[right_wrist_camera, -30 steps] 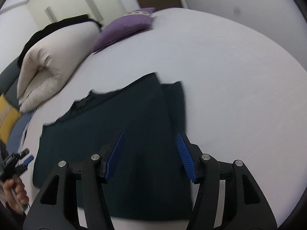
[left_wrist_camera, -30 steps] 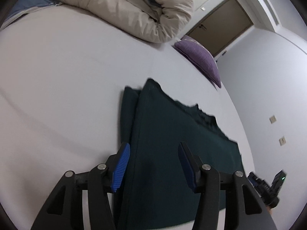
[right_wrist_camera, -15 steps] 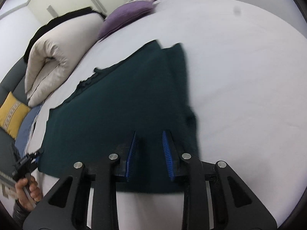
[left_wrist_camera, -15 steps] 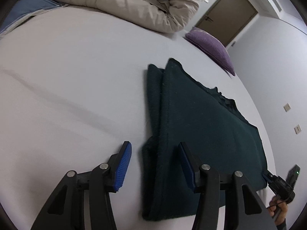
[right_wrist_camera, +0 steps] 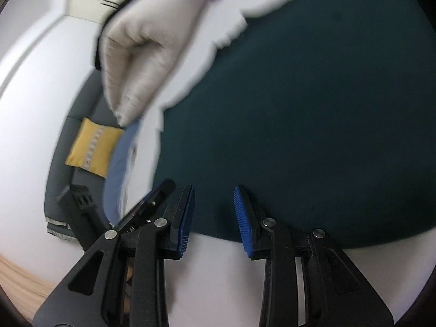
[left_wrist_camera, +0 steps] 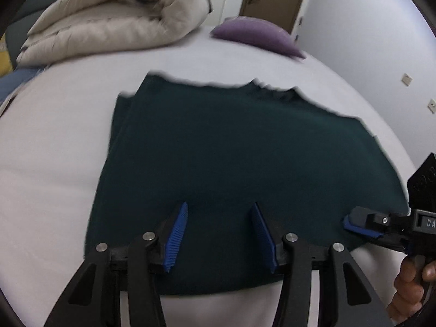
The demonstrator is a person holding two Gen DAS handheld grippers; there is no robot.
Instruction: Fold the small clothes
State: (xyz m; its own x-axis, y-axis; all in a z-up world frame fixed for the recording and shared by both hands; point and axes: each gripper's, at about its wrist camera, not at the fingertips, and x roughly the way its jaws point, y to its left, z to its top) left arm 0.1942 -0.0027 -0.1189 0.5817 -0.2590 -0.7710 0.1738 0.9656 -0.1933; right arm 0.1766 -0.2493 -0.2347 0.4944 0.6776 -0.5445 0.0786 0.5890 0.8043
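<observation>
A dark green garment (left_wrist_camera: 239,158) lies folded flat on the white bed (left_wrist_camera: 54,141), its doubled edge at the left. My left gripper (left_wrist_camera: 219,237) is open and empty, its blue pads over the garment's near edge. My right gripper (right_wrist_camera: 214,220) is open and empty, at the garment's (right_wrist_camera: 313,120) near edge. It also shows in the left wrist view (left_wrist_camera: 365,226) at the garment's right corner. The left gripper shows in the right wrist view (right_wrist_camera: 147,207), just left of my right fingers.
A rolled beige duvet (left_wrist_camera: 114,24) and a purple pillow (left_wrist_camera: 256,35) lie at the far side of the bed. A brown door (left_wrist_camera: 275,0) stands behind. A grey sofa with a yellow cushion (right_wrist_camera: 92,147) is beyond the bed's side.
Both grippers have swung round to the garment's long near edge. The right gripper, nearly shut half a second ago, has opened wider. The garment lies as before.
</observation>
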